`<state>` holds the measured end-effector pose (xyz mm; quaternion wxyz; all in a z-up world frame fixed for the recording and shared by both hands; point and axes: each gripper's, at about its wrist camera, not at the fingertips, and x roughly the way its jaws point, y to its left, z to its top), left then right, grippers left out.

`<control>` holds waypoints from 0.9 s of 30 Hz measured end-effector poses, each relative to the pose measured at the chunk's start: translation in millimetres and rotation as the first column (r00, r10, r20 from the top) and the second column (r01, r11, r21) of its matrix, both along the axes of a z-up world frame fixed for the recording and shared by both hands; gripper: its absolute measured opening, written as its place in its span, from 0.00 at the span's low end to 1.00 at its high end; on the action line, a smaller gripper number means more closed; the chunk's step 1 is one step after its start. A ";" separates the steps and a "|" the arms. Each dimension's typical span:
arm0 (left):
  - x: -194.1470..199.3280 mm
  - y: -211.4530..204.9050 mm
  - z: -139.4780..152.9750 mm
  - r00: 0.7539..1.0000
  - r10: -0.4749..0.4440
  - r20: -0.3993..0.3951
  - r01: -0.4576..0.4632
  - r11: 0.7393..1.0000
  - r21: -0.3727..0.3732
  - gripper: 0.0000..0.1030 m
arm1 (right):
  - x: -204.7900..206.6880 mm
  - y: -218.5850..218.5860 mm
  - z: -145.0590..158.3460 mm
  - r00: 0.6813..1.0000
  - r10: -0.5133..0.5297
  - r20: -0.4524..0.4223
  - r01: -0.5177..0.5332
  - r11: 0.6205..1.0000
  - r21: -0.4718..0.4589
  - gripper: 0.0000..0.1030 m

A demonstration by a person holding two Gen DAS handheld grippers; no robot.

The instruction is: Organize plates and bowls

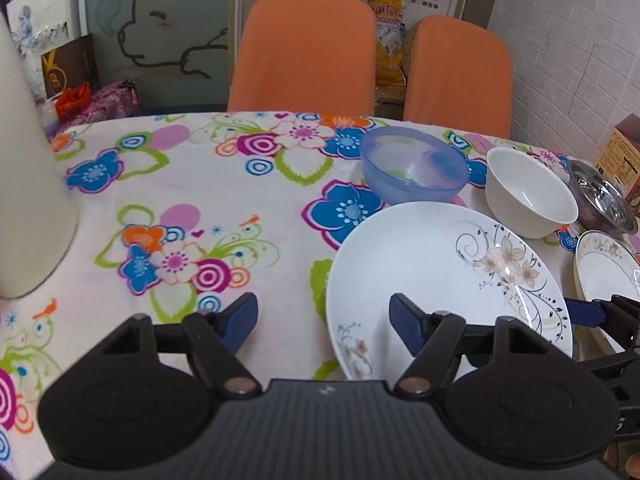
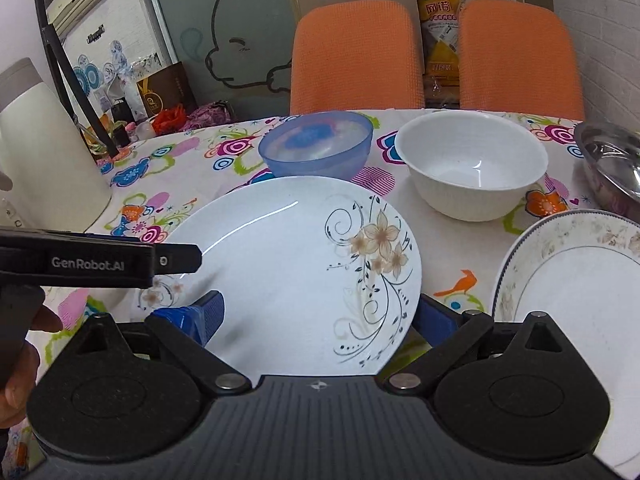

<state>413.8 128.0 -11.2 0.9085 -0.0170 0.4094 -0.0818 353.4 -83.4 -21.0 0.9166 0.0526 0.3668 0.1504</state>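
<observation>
The floral plate (image 2: 296,272) lies flat on the desk (image 1: 224,216), near its front edge, with the blue bowl (image 2: 316,146) just behind it and the white bowl (image 2: 472,164) behind and to the right. A second, grey-rimmed plate (image 2: 572,280) lies beside it on the right, and a steel bowl (image 2: 612,160) is seen at the far right.

Both pairs of tongs are held wide and empty. The right tongs (image 2: 320,316) are set astride the floral plate's near rim. The left tongs (image 1: 324,320) are placed at the plate's left rim, one finger over the plate and the other over the cloth.

A flat plate is probably best gripped by its rim: one finger is slid under the raised edge, the other kept on top, and the tongs are closed firmly before lifting. The plate is judged heavy and slippery, so it should be kept level and low, then lowered centred onto the other plate.
</observation>
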 end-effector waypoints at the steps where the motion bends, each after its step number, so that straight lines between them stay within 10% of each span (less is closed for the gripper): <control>1: 6.0 -3.0 -4.0 1.000 -0.006 -0.013 0.006 1.000 0.006 0.70 | 3.0 1.6 -2.1 1.000 0.000 0.002 0.000 1.000 -0.014 0.85; 27: 8.0 -37.6 -6.9 1.000 -0.001 0.003 0.001 0.998 0.064 0.53 | -1.0 13.6 -5.7 0.998 0.023 0.055 -0.020 0.998 -0.058 0.88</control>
